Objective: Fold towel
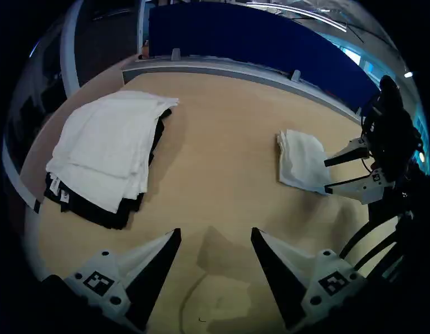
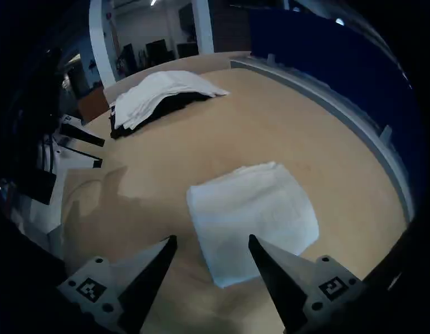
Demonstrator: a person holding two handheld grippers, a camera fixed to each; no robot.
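Left claw [image 1: 215, 229] released, empty, over bare bench [image 1: 226, 167]; right claw [image 2: 212, 236] released, pointing at folded towel [image 2: 254, 214]; towel stack [image 1: 109, 150] well apart

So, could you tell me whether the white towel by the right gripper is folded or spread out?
Folded: the white towel lies as a compact rectangle on the table, layers showing at its edge.
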